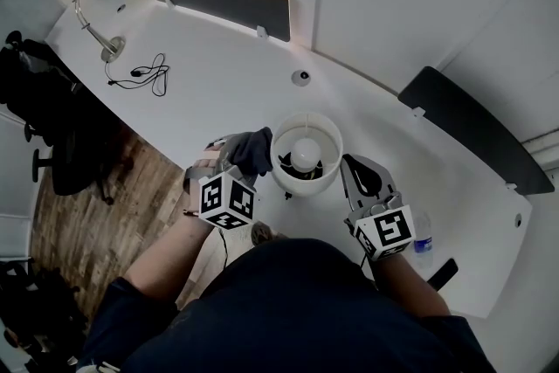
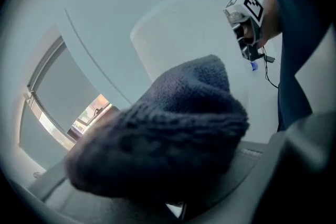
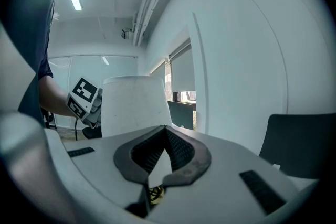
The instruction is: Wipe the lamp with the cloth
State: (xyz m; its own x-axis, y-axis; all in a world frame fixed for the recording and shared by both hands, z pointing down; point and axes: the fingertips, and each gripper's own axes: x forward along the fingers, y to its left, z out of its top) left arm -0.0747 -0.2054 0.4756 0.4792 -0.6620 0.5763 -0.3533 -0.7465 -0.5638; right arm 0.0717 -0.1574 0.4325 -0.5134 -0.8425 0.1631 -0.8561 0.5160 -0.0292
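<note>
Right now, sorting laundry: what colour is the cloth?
Dark blue-grey cloth, clearest in the left gripper view.

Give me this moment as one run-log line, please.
left gripper: shut on cloth | cloth: by lamp shade | right gripper: shut, empty, beside lamp | lamp: upright on table

White bench (image 1: 218, 65): black cable (image 1: 144, 76) coiled far left, water bottle (image 1: 422, 238) right; black chair (image 1: 52, 118) on wood floor (image 1: 96, 214)
</note>
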